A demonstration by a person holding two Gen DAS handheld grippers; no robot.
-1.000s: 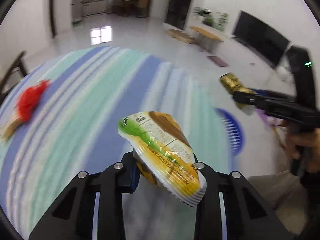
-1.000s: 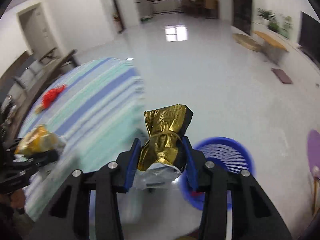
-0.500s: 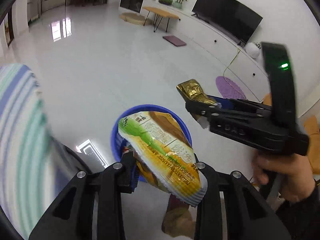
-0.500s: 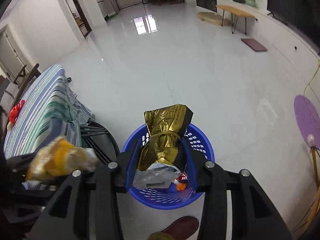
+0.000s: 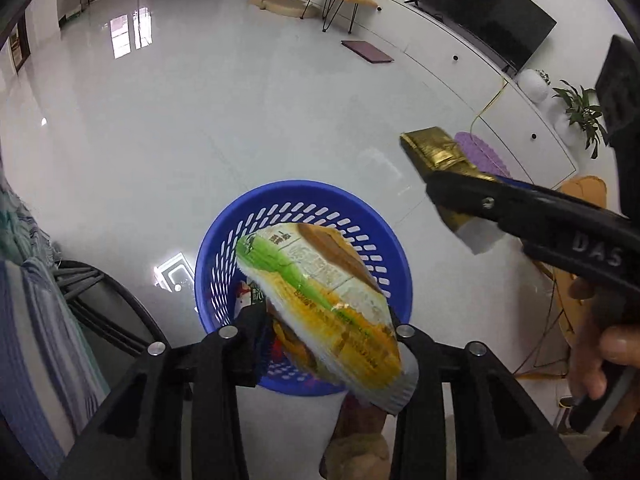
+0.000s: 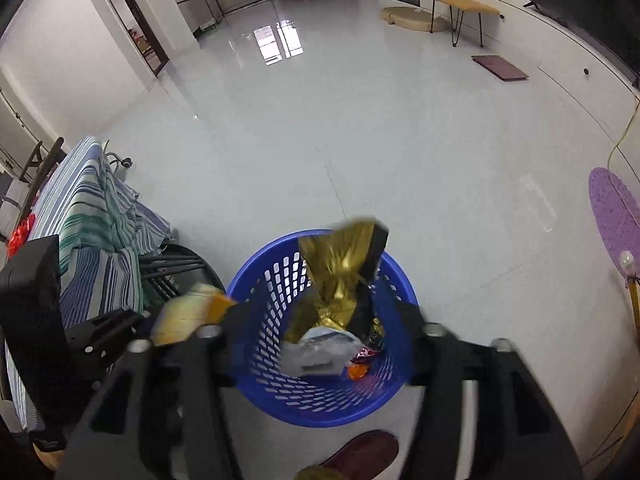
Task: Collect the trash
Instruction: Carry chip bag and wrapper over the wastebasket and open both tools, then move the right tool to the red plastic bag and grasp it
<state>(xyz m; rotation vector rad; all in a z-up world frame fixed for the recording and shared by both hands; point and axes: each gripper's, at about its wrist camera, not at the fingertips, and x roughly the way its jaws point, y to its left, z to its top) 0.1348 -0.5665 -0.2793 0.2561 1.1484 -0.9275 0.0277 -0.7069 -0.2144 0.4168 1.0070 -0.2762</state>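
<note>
Right hand-held gripper point(image 6: 320, 336) opening, gold wrapper point(image 6: 340, 280) upright between spread jaws, long axis vertical, over blue basket point(image 6: 256, 280)

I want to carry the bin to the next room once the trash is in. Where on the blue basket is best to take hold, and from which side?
Grip the blue basket by its top rim, coming straight down from above. It stands upright on the floor with its mouth open upward, and the rim is a thin raised lip a tool can straddle. I would choose the near edge, clear of the gold wrapper dropping in.
</note>
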